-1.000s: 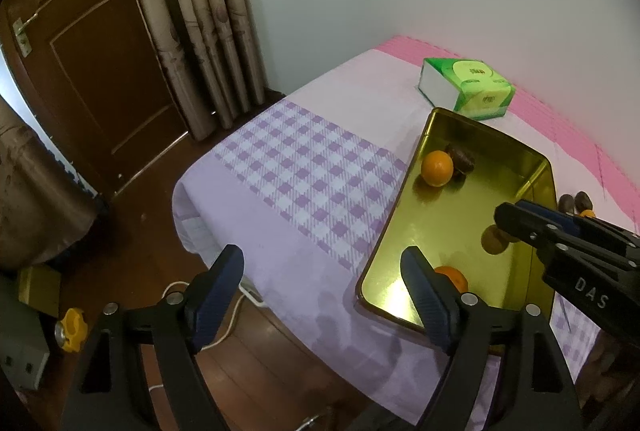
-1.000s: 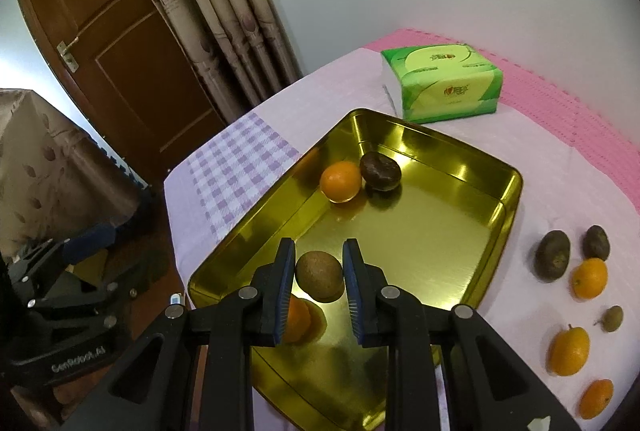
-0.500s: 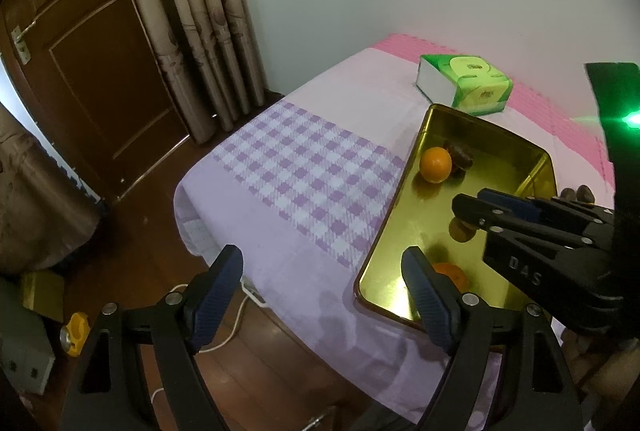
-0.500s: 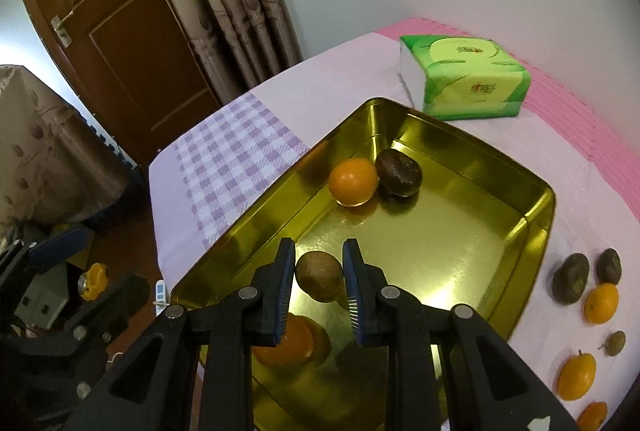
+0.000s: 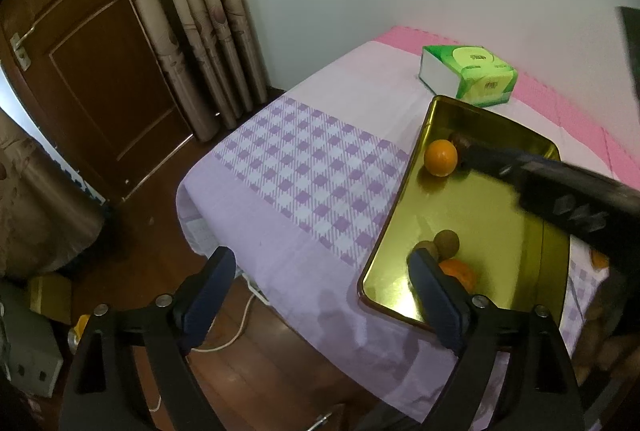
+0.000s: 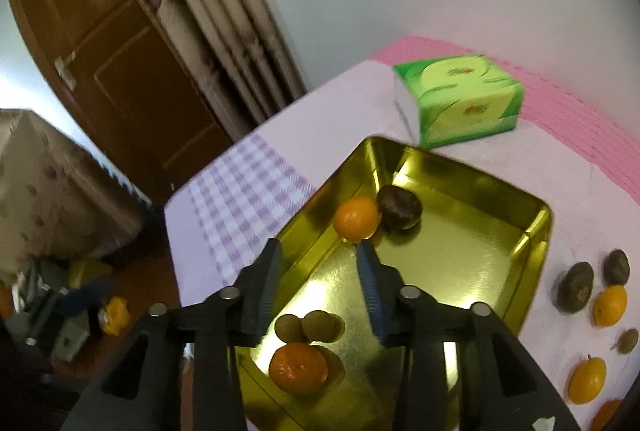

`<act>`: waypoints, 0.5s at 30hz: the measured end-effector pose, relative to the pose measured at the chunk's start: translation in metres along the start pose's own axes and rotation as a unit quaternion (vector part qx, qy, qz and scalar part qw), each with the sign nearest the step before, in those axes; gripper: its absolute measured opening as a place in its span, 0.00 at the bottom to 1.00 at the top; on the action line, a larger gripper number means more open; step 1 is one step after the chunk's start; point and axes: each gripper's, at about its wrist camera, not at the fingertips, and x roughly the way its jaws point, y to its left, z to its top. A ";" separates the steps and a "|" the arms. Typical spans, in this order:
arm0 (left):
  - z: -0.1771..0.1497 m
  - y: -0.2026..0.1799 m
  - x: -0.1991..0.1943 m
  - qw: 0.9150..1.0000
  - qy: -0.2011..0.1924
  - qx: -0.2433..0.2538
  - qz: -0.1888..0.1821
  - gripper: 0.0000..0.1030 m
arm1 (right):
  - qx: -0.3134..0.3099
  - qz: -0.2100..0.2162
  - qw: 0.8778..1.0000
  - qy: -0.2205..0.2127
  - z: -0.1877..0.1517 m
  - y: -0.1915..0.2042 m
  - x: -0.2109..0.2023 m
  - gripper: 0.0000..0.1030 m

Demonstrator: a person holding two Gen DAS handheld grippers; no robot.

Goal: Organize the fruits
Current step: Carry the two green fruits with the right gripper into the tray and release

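Observation:
A gold tray (image 6: 536, 227) holds an orange (image 6: 356, 219) and a dark round fruit (image 6: 399, 207) at its far end. At the near end lie a small brown fruit (image 6: 318, 326) and a tangerine (image 6: 298, 367). My right gripper (image 6: 320, 255) hangs above the tray, its jaws opening with nothing between them; the brown fruit lies below and behind the fingertips. My left gripper (image 5: 320, 291) hovers over the table's near-left edge beside the tray (image 5: 492, 119), jaws opening wide and empty. The right gripper's body (image 5: 560, 191) crosses the left wrist view.
A green tissue box (image 6: 460, 99) stands beyond the tray. Several loose fruits lie on the cloth right of the tray, among them a dark fruit (image 6: 575, 287) and an orange one (image 6: 610, 305). The checked tablecloth (image 5: 312, 171), a door and curtains lie to the left.
The right gripper has let go of the brown fruit and drawn back. The fruit now rests in the tray beside the tangerine. The left gripper has widened slightly.

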 end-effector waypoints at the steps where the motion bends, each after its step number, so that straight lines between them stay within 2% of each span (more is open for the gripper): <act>1: 0.000 -0.002 0.000 1.000 0.000 0.002 0.001 0.86 | 0.009 0.003 1.000 -0.007 -0.001 -0.003 -0.005 0.41; 8: -0.002 -0.009 -0.001 1.000 -0.002 0.017 0.009 0.88 | 0.072 -0.006 0.996 -0.061 -0.024 -0.039 -0.058 0.53; 11: -0.003 -0.011 -0.002 1.000 -0.003 0.024 0.012 0.89 | 0.079 -0.034 0.993 -0.076 -0.045 -0.058 -0.086 0.57; 15: -0.004 -0.014 -0.003 0.999 -0.006 0.030 0.016 0.89 | 0.089 -0.100 0.987 -0.085 -0.083 -0.092 -0.126 0.65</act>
